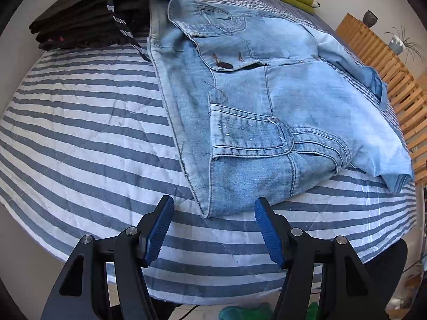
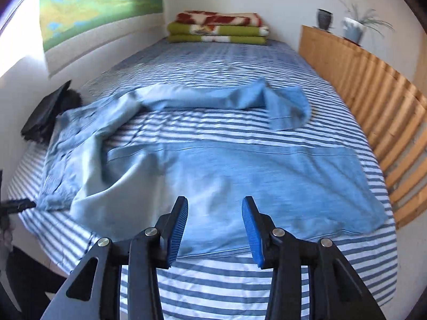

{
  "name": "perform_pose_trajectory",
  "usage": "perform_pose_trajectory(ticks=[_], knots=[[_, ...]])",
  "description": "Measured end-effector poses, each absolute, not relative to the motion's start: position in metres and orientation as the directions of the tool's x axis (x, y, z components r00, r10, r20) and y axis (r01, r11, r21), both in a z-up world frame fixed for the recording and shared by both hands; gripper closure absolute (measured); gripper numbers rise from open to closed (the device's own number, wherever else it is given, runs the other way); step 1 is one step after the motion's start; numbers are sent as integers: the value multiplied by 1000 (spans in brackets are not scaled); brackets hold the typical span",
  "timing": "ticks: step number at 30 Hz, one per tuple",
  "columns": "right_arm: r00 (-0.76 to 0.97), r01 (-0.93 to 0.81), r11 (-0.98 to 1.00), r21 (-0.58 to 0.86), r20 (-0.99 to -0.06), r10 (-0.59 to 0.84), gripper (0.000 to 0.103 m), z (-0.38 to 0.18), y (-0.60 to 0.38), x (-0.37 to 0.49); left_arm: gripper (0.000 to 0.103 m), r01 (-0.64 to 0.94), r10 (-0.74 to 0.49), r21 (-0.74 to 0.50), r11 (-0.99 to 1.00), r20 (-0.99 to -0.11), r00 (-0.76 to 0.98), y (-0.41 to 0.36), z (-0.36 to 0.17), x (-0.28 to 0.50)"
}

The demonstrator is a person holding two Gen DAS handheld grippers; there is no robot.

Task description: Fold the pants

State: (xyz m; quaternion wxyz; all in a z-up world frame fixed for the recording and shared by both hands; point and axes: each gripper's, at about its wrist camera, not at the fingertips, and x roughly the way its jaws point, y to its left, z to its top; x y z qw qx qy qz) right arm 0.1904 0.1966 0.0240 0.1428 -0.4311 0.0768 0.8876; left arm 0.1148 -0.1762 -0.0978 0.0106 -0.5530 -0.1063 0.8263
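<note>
Light blue denim pants [image 1: 253, 101] lie spread on the striped bed cover [image 1: 80, 122]. The left wrist view looks at their waist end, with pockets and seams facing up. My left gripper [image 1: 212, 208] is open just short of the near corner of that end, with nothing between its blue pads. In the right wrist view the pants [image 2: 240, 176] stretch across the bed, one leg flat and close, the other leg [image 2: 213, 98] lying farther back with its end curled over. My right gripper [image 2: 214, 208] hangs open over the near leg's edge, holding nothing.
A stack of folded dark clothes [image 1: 88, 13] sits at the bed's far left beside the pants. Folded green and red blankets [image 2: 217, 28] lie at the head of the bed. A wooden slatted frame [image 2: 373, 101] stands along the right side, with plant pots [image 2: 352, 29] above it.
</note>
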Motion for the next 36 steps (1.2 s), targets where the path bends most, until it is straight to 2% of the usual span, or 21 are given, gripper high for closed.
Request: perform_pose_trajectory(ticks=[2, 4, 6, 7, 9, 14, 20, 21, 22, 23, 26, 30, 33, 35, 36], knots=[[-589, -236, -972, 1, -796, 142, 62, 15, 163, 181, 37, 86, 135, -182, -980, -912, -388, -169, -103, 111], [-592, -180, -983, -31, -795, 133, 59, 8, 137, 176, 44, 74, 116, -157, -985, -912, -394, -163, -106, 108], [-592, -145, -988, -54, -795, 131, 56, 2, 117, 171, 79, 57, 122, -158, -986, -906, -406, -160, -104, 108], [-592, -131, -990, -58, -797, 125, 54, -1, 111, 169, 85, 51, 146, -182, -982, -901, -408, -160, -102, 108], [-585, -109, -992, -65, -803, 117, 52, -8, 102, 164, 90, 49, 138, -175, -983, -896, -422, -159, -95, 109], [-564, -90, -985, -145, -808, 171, 50, -30, 87, 148, 91, 83, 217, -294, -952, -842, -495, -178, -63, 122], [-535, -61, -943, -327, -787, 307, 51, -62, 69, 121, 92, 113, 227, -353, -929, -783, -580, -219, -4, 144], [-530, -55, -935, -349, -784, 324, 56, -66, 66, 117, 92, 114, 218, -345, -932, -780, -587, -224, 5, 153], [-520, -42, -932, -360, -788, 328, 81, -69, 64, 114, 92, 105, 211, -335, -936, -776, -594, -228, 13, 160], [-506, -31, -934, -356, -800, 322, 102, -69, 63, 111, 92, 100, 200, -320, -942, -776, -598, -234, 19, 168], [-527, -9, -957, -290, -812, 251, 102, -47, 66, 119, 91, 113, 173, -292, -950, -790, -588, -246, 22, 193], [-506, 107, -972, -211, -853, 129, 101, -22, 71, 140, 85, 132, 163, -251, -959, -869, -468, -259, -13, 200], [-435, 195, -963, -187, -896, 86, 84, -25, 72, 148, 77, 176, 173, -300, -938, -841, -513, -269, -13, 190], [-451, 161, -973, -168, -889, 79, 65, -21, 78, 151, 73, 162, 182, -314, -936, -821, -541, -268, -9, 167], [-458, 142, -981, -136, -887, 57, 65, -18, 80, 151, 70, 150, 190, -316, -937, -819, -541, -265, -11, 146]])
